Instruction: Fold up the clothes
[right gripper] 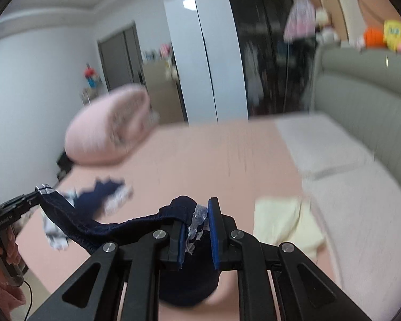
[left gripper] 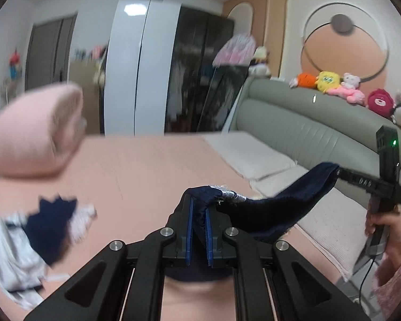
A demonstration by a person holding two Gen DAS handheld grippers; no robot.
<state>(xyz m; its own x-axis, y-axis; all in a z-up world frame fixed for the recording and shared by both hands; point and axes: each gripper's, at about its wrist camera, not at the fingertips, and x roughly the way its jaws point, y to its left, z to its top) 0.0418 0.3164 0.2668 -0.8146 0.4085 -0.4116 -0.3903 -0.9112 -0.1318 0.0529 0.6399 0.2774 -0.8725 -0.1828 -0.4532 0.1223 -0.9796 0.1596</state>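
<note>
The left gripper (left gripper: 197,230) has its blue-padded fingers (left gripper: 189,230) closed on one end of a navy garment (left gripper: 270,211), a fold of the cloth bunched between and over the tips. The right gripper (right gripper: 197,238) pinches the other end of the same navy garment (right gripper: 93,227); its fingers (right gripper: 214,235) stand a little apart with cloth and a strip of clear tape caught between them. The garment hangs in a slack band from one pair of fingers to the other, lifted clear of the pink bed (left gripper: 147,165), with the rest of it drooping below both grippers.

In the left wrist view, the right gripper (left gripper: 342,172) shows off to the right of the fingers, held by a hand (left gripper: 387,235) in a pink fuzzy sleeve. In the right wrist view, the left gripper (right gripper: 44,190) shows off to the left.

Ahead and to the left of both pairs of fingers lies a crumpled navy-and-white heap of clothes (left gripper: 40,235) on the bed. Further ahead on that side sits a rolled pink quilt (left gripper: 37,131). To the right of the right fingers, near them, lies a pale yellow cloth (right gripper: 286,224), beside the white pillows (left gripper: 254,155) that run along the grey padded headboard (left gripper: 307,125). Plush toys (left gripper: 342,85) line the headboard's top. Far ahead stands a wardrobe (left gripper: 144,67) with white and dark doors. The views are motion-blurred.
</note>
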